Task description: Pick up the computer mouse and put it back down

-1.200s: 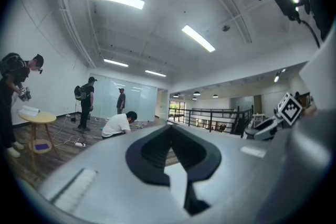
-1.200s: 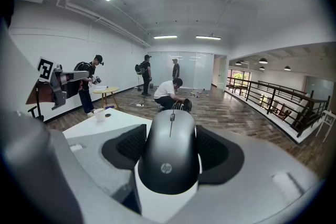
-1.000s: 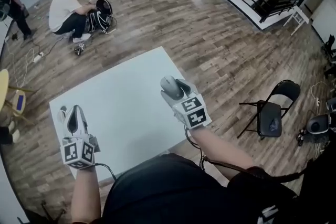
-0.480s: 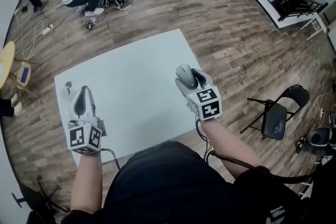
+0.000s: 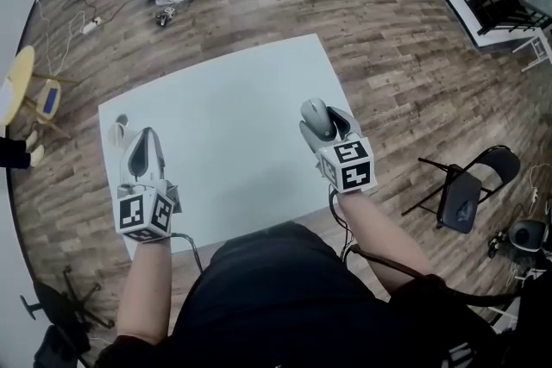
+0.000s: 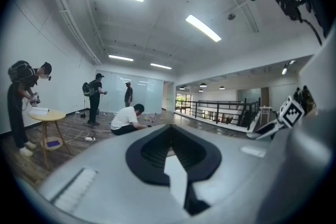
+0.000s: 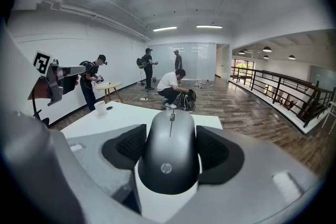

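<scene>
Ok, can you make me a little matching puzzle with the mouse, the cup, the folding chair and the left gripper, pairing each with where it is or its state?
Things:
1 mouse
2 cup
3 folding chair
4 left gripper

Places or states:
A on the wood floor
B shut, nothing in it
C standing on the white table
D clamped in the right gripper

Pairs: 1-D, 2-C, 3-A, 4-B

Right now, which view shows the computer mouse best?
The right gripper view: the computer mouse fills the centre, with its top, wheel and logo clear, between the right gripper's pads. The head view shows it small, from above, over the table. The left gripper view doesn't show it.
</scene>
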`<state>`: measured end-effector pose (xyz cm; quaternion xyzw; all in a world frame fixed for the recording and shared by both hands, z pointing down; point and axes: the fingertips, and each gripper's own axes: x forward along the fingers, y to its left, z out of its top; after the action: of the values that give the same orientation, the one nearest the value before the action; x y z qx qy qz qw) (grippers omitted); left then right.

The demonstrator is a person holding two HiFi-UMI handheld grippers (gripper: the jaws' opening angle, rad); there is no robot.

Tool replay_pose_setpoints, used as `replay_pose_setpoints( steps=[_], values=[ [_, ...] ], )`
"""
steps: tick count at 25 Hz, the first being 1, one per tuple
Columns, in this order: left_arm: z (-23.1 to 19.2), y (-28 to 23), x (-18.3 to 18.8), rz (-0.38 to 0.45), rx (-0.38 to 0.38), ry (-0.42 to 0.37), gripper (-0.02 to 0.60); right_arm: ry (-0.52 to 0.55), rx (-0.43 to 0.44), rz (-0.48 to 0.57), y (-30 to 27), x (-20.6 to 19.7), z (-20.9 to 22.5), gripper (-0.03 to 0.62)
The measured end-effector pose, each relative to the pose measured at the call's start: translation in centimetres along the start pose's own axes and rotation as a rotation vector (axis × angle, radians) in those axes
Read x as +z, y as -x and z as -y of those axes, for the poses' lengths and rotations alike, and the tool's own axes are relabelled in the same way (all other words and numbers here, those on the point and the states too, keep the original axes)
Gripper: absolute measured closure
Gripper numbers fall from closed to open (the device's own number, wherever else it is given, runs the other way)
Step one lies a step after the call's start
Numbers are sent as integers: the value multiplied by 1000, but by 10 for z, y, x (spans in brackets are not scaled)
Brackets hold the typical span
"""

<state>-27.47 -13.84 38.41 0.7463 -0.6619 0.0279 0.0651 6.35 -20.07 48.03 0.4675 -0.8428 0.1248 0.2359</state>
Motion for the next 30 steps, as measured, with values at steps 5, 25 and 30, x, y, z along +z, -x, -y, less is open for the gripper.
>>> replay_pose_setpoints(
  steps=[5, 25, 30],
  values=[
    [-3, 2, -1, -11, 4, -4, 574, 4, -3, -18, -2, -10, -3, 299],
    [6, 1, -48, -121, -36, 19, 574, -20, -4, -89, -13, -41, -6, 299],
    [8, 2, -65, -160, -52, 27, 574, -22, -7, -110, -14, -49, -8, 299]
  ],
)
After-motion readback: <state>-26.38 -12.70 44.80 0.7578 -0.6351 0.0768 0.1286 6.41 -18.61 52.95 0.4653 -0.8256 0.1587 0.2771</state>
